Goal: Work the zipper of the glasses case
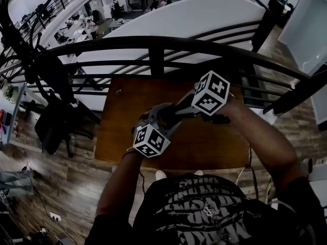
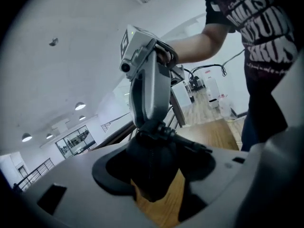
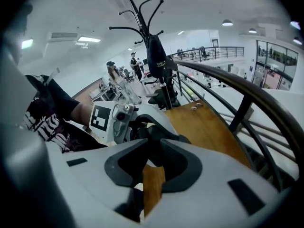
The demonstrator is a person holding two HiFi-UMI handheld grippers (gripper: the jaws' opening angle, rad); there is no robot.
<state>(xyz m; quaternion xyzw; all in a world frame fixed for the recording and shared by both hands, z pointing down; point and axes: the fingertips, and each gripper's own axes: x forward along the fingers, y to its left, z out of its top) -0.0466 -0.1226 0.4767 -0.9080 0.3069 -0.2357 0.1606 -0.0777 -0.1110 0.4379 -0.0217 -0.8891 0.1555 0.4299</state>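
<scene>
Black short-sleeved T-shirt [image 1: 204,213], pale jagged lettering splashed across the chest. Left gripper [image 2: 153,172] and right gripper [image 3: 153,167] show pale grey shells, dark-lined inside, each carrying a white cube [image 1: 210,93] with black square markers.

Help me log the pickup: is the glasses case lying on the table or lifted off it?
Lifted. The left gripper holds the glasses case between its jaws, and bare table shows below it.

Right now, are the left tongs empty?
No, the left gripper view shows the dark glasses case gripped between the left tongs.
</scene>
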